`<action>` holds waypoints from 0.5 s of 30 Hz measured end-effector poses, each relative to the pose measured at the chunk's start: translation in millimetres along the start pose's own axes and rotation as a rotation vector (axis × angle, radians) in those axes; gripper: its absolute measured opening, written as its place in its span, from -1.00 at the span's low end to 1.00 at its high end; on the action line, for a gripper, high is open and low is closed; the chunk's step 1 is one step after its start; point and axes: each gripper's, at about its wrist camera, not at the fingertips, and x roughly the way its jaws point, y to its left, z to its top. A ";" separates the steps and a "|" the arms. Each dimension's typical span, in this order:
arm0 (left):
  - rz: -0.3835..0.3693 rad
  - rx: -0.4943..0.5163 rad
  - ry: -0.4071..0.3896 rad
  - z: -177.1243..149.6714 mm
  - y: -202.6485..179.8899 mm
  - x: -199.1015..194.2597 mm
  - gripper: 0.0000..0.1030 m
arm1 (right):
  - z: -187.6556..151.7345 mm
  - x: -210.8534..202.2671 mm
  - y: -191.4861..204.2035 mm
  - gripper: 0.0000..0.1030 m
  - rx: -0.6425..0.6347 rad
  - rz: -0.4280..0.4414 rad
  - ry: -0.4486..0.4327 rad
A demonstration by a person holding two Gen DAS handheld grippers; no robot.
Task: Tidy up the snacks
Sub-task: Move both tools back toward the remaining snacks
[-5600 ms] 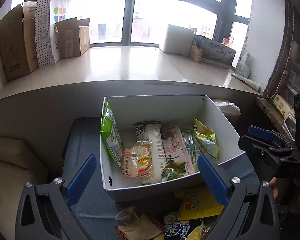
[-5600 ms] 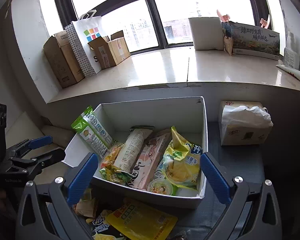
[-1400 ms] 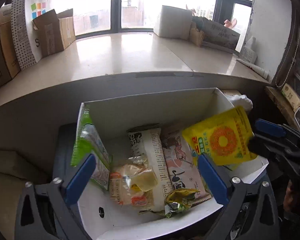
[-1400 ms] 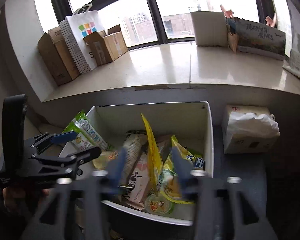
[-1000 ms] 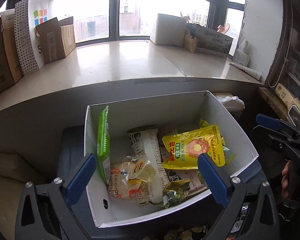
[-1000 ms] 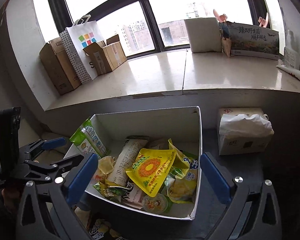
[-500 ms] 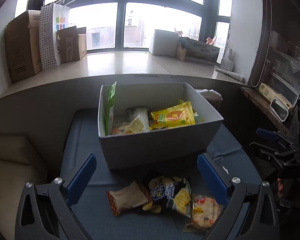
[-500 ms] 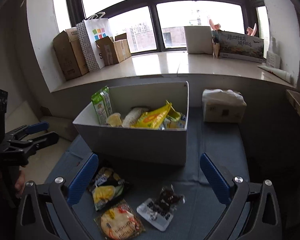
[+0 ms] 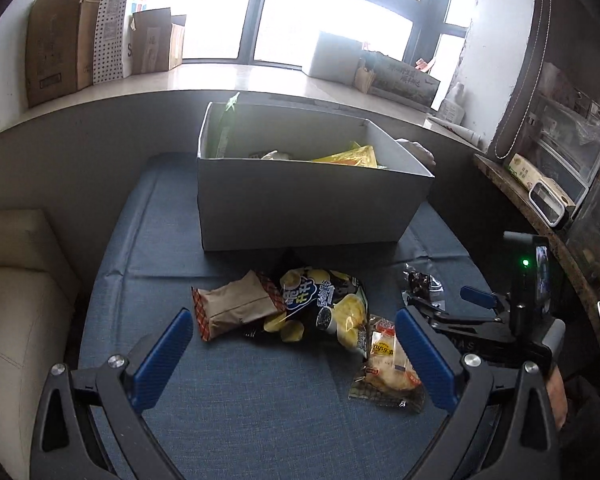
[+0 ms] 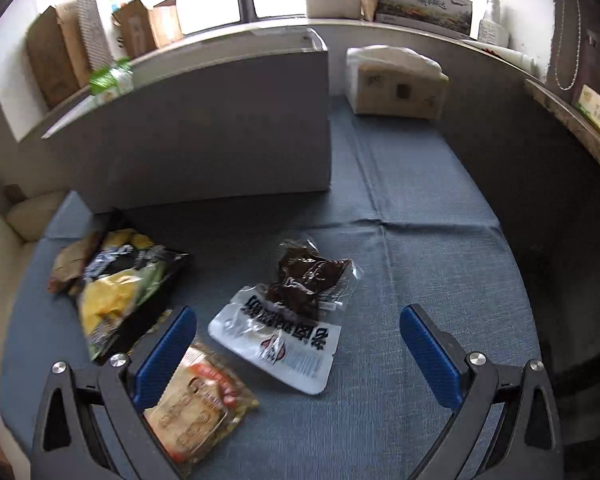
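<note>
Four packets lie loose on the blue cloth in front of the grey box, which sits in the upper middle of the left wrist view with a yellow pouch and a green packet poking above its rim.

The right gripper hangs low over the cloth, its blue pads spread wide with nothing between them. Dead ahead of it, in the centre of its own frame, lies the clear-and-white packet of dark dried snack; this looks like the next pick. The left gripper is likewise wide open and empty, facing the chip bag and the brown paper-look packet in the middle of its frame.

To do the pick well, I would bring the right pads down astride the packet's narrower width and pinch the flat white end rather than the lumpy dark part (film like that tends to slide). The round-cracker packet lies just beside the left pad, possibly under it; the blur makes that hard to judge, so the claw should shift right a little before closing, or it may catch both. Then lift high enough to clear the box's front wall.
</note>
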 end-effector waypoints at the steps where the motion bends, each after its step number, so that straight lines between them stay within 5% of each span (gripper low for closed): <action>1: -0.003 -0.007 0.003 -1.3 1.7 0.5 1.00 | 3.3 3.9 0.3 1.00 0.018 -0.005 0.007; 10: -0.032 -0.017 0.006 -4.2 5.5 3.6 1.00 | 23.3 32.7 8.7 0.99 0.047 -0.079 0.067; 15: -0.025 -0.020 0.021 -3.5 6.3 9.1 1.00 | 24.9 34.9 5.3 0.41 0.020 -0.085 0.068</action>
